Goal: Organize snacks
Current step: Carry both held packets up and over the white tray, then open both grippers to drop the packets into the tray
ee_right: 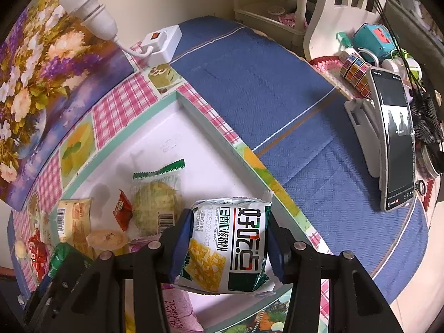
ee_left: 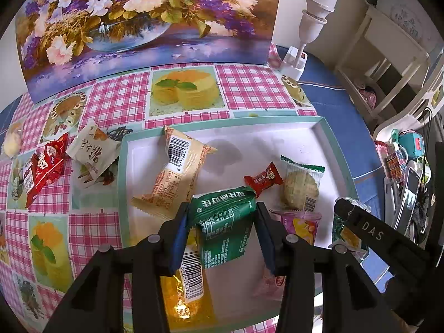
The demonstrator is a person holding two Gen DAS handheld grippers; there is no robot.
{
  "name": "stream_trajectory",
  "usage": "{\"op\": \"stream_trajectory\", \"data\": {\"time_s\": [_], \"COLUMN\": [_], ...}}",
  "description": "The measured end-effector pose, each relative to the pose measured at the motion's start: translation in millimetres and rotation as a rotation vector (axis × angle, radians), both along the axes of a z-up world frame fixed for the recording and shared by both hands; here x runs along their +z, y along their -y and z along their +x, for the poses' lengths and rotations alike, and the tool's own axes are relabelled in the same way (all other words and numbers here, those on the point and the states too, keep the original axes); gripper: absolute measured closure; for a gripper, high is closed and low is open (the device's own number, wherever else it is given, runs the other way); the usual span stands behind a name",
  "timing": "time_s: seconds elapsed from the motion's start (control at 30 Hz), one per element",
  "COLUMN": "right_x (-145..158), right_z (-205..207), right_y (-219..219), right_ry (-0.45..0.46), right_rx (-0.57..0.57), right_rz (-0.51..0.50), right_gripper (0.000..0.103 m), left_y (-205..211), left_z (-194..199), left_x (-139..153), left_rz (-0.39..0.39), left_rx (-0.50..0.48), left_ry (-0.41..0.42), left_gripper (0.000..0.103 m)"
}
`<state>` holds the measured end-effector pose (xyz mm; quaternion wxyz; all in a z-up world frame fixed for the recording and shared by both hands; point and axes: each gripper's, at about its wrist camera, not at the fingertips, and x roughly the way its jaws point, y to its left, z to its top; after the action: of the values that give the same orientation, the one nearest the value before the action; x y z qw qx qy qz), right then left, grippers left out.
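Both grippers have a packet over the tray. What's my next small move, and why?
Probably open the left gripper and let the green packet drop. It already hangs over bare white floor of the teal-rimmed tray. The right gripper holds its green-and-white biscuit packet near the tray's edge, so that one can follow.

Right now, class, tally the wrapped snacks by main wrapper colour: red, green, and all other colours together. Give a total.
Red plastic wrappers: 2
Mainly green foil packets: 2
Other-coloured wrapped snacks: 6
Total: 10
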<state>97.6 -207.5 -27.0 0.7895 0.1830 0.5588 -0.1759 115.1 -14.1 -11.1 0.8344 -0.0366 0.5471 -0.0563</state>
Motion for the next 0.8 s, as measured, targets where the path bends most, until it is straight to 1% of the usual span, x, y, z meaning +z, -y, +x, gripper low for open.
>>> {"op": "stream_trajectory", "data": {"time_s": [0.1,0.17,0.2,0.5,0.6,0.63,0.67,0.7,0.73,0.8], "right_x": [-2,-3,-3,-2,0,2,4,5,6,7], "right_z": [2,2,2,1,1,2,2,3,3,5], "right_y": [0,1,2,2,2,2,1,-1,-3,-7], "right_ry": [-0.010,-0.016,-0.016,-0.008,0.003,0.011,0.018,0.024,0.028,0.036], "right_rx": [0.002,-0.001,-0.003,-0.001,-0.002,0.002,0.006,0.011,0.017,0.035], "right_rz": [-0.002,-0.002,0.002,0.005,0.001,-0.001,-0.003,-0.005,-0.008,0.007], "right_gripper": [0.049,0.049,0.049,0.048,0.042,0.038,0.033,0.030,0.028,0.027], "left_y": [-3,-5,-7,-20,-29,-32,-35,-39,-42,-49], "left_z": [0,0,0,2,3,3,3,3,3,4], "left_x": [5,8,9,15,16,16,16,17,18,18], "left_rz": [-0.003,0.002,0.007,0.007,0.005,0.011,0.017,0.022,0.020,0.008], "left_rx": [0.015,0.027,0.034,0.097,0.133,0.146,0.160,0.174,0.183,0.200], "left_ry": [0.013,0.019,0.023,0.038,0.042,0.044,0.048,0.056,0.060,0.062], "left_gripper": [0.049,0.042,0.040,0.039,0.038,0.033,0.021,0.017,0.016,0.016]}}
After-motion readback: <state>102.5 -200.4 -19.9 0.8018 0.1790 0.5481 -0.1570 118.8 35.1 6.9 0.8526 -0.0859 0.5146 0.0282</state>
